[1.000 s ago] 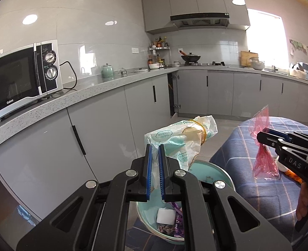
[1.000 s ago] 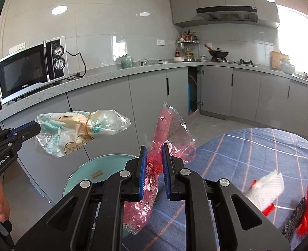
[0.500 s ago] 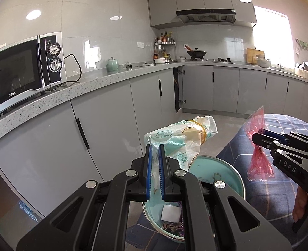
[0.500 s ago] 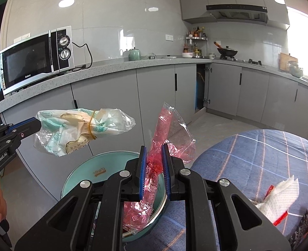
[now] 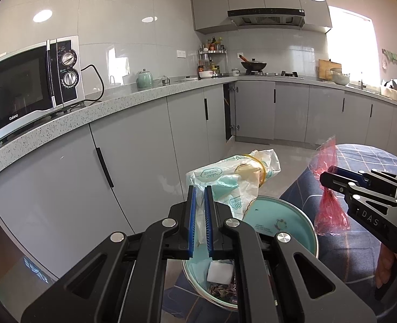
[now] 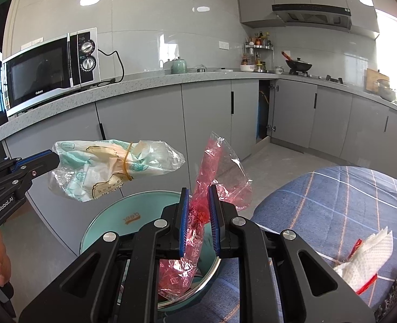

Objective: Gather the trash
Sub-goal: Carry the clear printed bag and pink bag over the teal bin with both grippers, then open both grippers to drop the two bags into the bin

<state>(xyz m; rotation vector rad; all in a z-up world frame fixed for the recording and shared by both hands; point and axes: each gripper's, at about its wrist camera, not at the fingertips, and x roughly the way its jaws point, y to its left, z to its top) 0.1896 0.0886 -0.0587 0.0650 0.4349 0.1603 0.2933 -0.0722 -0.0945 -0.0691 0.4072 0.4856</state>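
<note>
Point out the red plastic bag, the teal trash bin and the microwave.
red plastic bag (image 6: 220, 167), right wrist view, on its upper flap.
teal trash bin (image 5: 287, 215), left wrist view, on its open lid.
microwave (image 6: 37, 76), right wrist view, on its door.

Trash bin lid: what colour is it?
Pale teal, with a metal rim; the trash bin lid shows best in the right wrist view.

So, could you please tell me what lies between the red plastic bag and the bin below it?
Nothing: in the right wrist view the red plastic bag, pinched in the right tool, hangs straight over the open teal bin, with only air between.
</note>
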